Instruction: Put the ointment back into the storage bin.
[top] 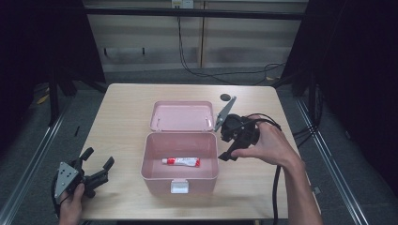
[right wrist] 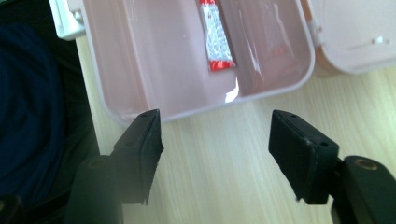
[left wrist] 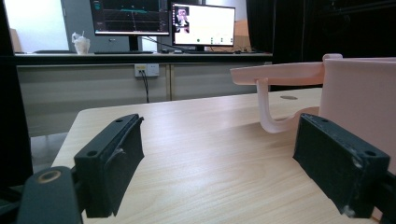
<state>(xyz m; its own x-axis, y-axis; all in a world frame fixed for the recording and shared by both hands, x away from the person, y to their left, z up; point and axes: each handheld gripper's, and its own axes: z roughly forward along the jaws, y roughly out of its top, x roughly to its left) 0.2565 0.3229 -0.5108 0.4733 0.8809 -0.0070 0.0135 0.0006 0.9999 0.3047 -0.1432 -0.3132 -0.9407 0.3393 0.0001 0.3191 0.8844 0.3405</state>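
We see the tube (top: pixel 181 161) lying flat on the floor of the open pink box (top: pixel 155 171), whose lid (top: pixel 182 116) is folded back on the bench (top: pixel 122 117), leaving it reachable from above; our right tongs (top: pixel 231 151) hover spread and empty beside the box's right wall, while our left tongs (top: pixel 97 164) rest spread, well apart

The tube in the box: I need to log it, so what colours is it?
Red and white tube, clearest in the high view.
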